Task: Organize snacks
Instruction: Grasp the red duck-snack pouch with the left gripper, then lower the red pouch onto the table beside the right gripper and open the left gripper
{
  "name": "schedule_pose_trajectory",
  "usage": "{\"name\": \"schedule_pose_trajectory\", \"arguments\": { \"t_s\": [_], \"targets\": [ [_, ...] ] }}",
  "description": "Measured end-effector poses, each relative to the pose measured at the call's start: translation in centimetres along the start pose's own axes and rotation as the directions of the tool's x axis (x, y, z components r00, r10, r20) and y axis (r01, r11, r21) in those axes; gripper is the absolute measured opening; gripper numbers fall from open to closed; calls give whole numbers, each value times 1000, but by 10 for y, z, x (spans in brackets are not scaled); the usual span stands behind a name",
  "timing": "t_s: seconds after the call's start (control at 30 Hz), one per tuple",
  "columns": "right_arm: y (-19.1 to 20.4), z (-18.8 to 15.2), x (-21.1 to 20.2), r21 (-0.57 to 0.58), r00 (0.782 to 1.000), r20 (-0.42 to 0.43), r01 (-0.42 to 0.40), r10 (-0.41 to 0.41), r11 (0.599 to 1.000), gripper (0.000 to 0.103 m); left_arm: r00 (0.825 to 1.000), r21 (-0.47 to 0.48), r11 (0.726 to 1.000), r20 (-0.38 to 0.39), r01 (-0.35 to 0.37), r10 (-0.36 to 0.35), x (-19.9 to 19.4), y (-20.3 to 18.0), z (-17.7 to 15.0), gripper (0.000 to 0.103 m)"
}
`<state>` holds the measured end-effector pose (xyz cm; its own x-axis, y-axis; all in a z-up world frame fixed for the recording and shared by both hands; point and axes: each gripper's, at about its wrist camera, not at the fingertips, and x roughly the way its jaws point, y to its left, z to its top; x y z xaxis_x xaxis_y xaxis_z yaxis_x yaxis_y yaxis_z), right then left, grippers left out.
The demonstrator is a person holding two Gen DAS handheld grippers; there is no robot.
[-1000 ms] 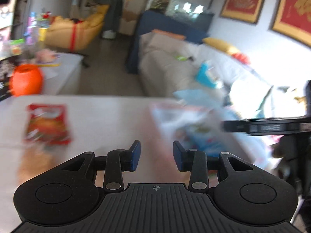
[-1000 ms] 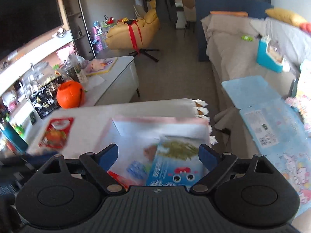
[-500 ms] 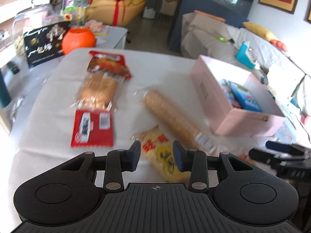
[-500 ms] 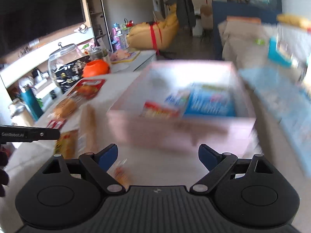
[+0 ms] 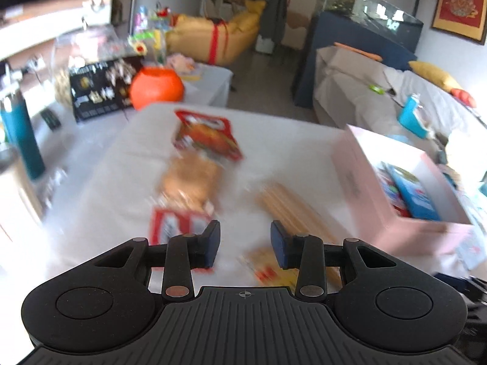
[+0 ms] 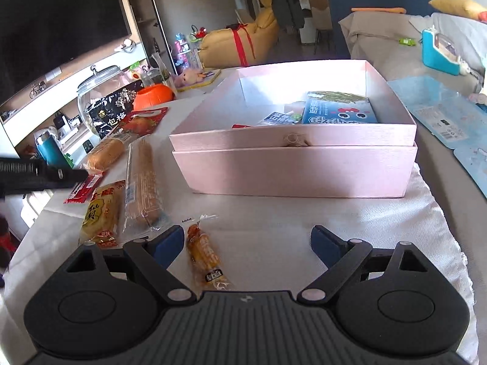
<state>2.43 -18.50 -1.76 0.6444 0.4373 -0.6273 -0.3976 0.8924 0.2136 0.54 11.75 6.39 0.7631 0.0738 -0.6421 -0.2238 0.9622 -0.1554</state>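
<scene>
The left gripper (image 5: 245, 243) points downward at a slant over the desk (image 5: 127, 164), on the side of the pink box (image 6: 292, 164) where the loose packets lie. Its two blue-padded fingers (image 5: 213, 241) stand partly apart with nothing between them and nothing touching the pads. From the right wrist view its dark body juts in from the left edge, well away from the box. The right gripper (image 6: 246, 243) also tilts downward, just in front of the box's near wall. Its fingers (image 6: 324, 245) are spread wide, and neither pad presses on anything
</scene>
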Motion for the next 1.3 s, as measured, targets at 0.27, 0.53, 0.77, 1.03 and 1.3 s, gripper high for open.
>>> {"name": "schedule_pose_trajectory", "arguments": {
  "t_s": [0.27, 0.53, 0.77, 1.03, 1.3],
  "targets": [
    [1, 0, 1, -6, 1000, -3, -1, 1, 1000, 94, 999, -16, 1000, 45, -26, 26, 45, 34, 66, 41],
    [4, 1, 3, -20, 1000, -9, 3, -4, 1000, 96, 987, -103, 986, -109, -133, 121, 156, 62, 141, 41],
    [6, 1, 4, -35, 1000, -15, 8, -8, 999, 98, 980, 73, 995, -182, -63, 75, 204, 31, 142, 71],
    [8, 1, 5, -46, 1000, -20, 8, -9, 999, 100, 974, 251, 967, -227, 34, 24, 218, -13, 123, 96],
    [2, 1, 4, -16, 1000, -10, -20, 20, 1000, 101, 978, 179, 983, -209, 51, -12, 210, 0, 129, 75]
  ]
}}
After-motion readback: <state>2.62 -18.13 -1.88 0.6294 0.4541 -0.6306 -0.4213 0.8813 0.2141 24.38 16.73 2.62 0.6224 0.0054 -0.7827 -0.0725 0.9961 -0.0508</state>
